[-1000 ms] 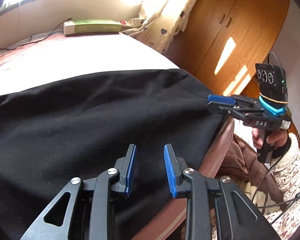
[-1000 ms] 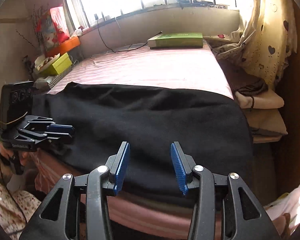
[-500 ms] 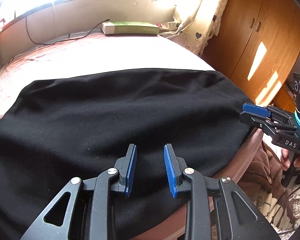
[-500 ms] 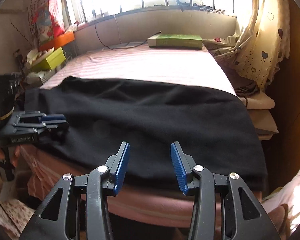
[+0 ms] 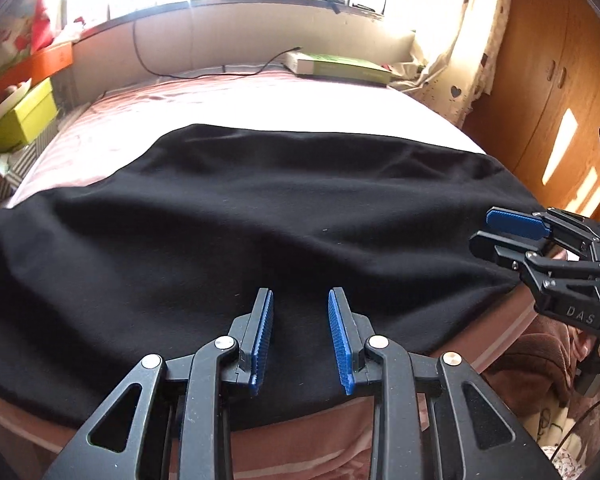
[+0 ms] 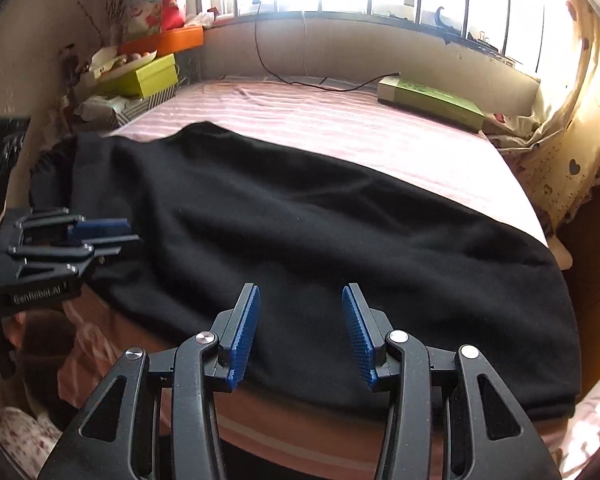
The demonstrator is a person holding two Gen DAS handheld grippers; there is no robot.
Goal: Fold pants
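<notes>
**Ana:** Left wrist view: what lies ahead of the left gripper [image 5: 300, 336]?

**Ben:** Black pants [image 5: 240, 232] spread flat across the pink bed [image 5: 300, 104], their near edge draped over the bed's front side. The jaws stand apart with nothing between them, hovering above that near edge, probably placed to pinch the hem.

**Ana:** And the right gripper [image 6: 300, 336]?

**Ben:** Its jaws are also parted and empty, above the near edge further toward the right end of the pants. Each gripper shows at the margin of the other's view, so they flank the cloth.

**Ana:** Why spaced like that?

**Ben:** Likely so both can lift one long edge evenly and carry it over in a clean fold.

**Ana:** Anything else on the bed?

**Ben:** A green box [image 6: 432, 102] by the window, well apart from the pants.
</notes>
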